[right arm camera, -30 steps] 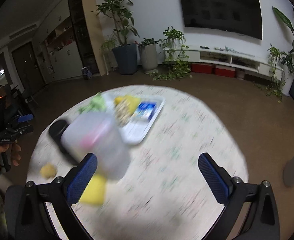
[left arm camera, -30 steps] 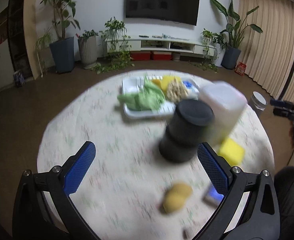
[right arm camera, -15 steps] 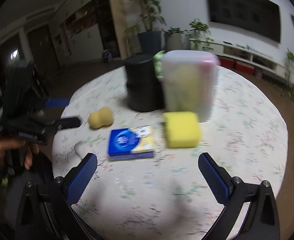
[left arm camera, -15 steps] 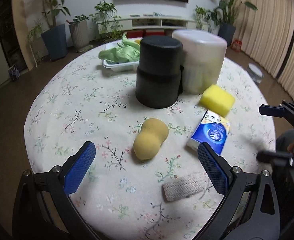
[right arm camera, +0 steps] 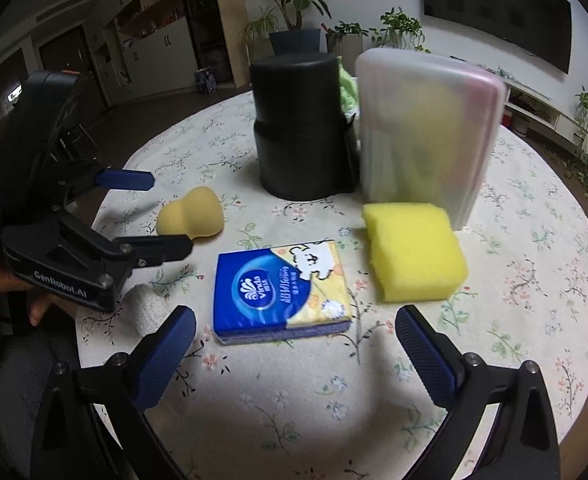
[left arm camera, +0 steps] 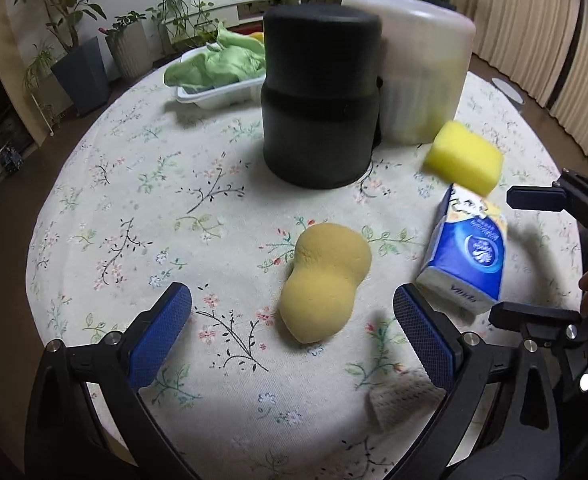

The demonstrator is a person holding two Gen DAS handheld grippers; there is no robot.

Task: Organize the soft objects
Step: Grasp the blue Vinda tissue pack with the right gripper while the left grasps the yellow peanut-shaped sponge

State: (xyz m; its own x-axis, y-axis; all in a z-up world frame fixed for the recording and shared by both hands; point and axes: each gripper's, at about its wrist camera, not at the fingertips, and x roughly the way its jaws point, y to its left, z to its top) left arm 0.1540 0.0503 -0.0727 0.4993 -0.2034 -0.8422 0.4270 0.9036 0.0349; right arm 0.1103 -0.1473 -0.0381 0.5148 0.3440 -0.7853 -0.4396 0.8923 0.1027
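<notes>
Both grippers, left [left arm camera: 291, 330] and right [right arm camera: 294, 346], wide open, empty; peanut-shaped sponge [left arm camera: 324, 280] lengthwise toward left gripper.

Soft sponge, cloth and plastic on a printed cloth surface

The surface [right arm camera: 534, 280] wears matt floral cloth. The yellow sponge [right arm camera: 414, 256] looks porous and rough; the tan gourd-shaped sponge [left arm camera: 326, 280] finer, matt. The tissue pack [right arm camera: 281, 292] has glossy printed wrap. The black canister [right arm camera: 300, 128] is matt, the translucent box [right arm camera: 426, 132] frosted plastic. Gripper pads [right arm camera: 165, 354] show blue textured rubber.
</notes>
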